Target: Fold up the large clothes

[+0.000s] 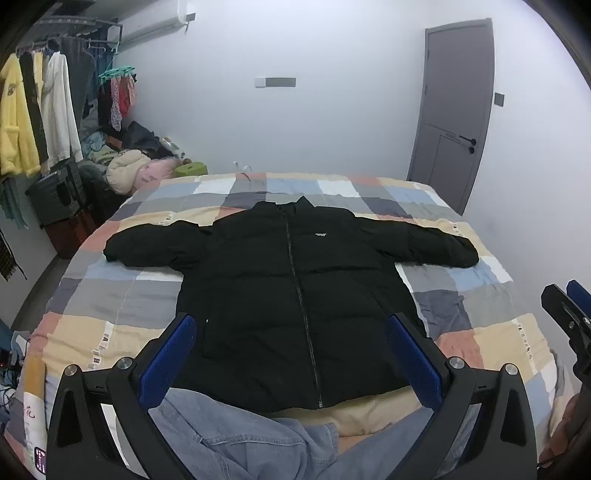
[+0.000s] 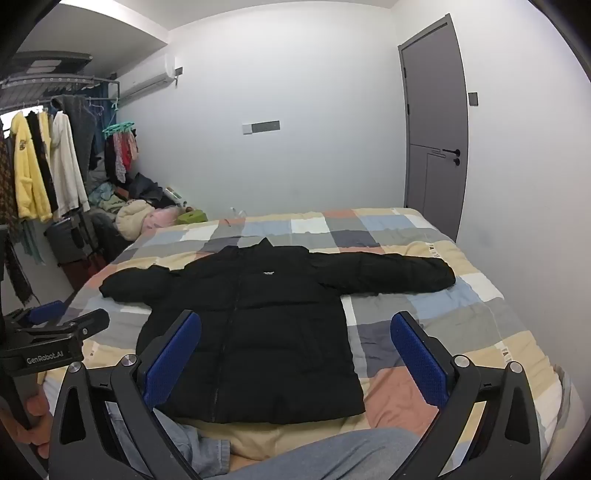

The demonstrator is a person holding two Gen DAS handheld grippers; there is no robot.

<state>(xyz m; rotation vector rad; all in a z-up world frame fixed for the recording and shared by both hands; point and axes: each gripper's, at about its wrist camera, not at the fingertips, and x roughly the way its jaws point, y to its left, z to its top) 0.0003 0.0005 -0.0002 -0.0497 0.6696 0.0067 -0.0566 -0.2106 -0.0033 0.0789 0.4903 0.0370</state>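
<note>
On the patchwork bed (image 1: 110,295) a black puffer jacket (image 1: 288,295) lies flat, sleeves spread. Above its hem, the left gripper (image 1: 291,350) and right gripper (image 2: 295,350) hang wide open, empty. Thick padding could slip from 2 shallow pinches, springing unfolded.

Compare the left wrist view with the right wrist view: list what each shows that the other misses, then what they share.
Left wrist only: the right gripper at its right edge, and more of the jeans below the jacket hem.
Right wrist only: the left gripper at its left edge, marked GenRobot.AI, and the hand holding it.
Both: the black jacket lying flat, zipped, sleeves spread, on the checked bedspread; the grey door; the clothes rack; the air conditioner. Both grippers are open and hold nothing.
</note>
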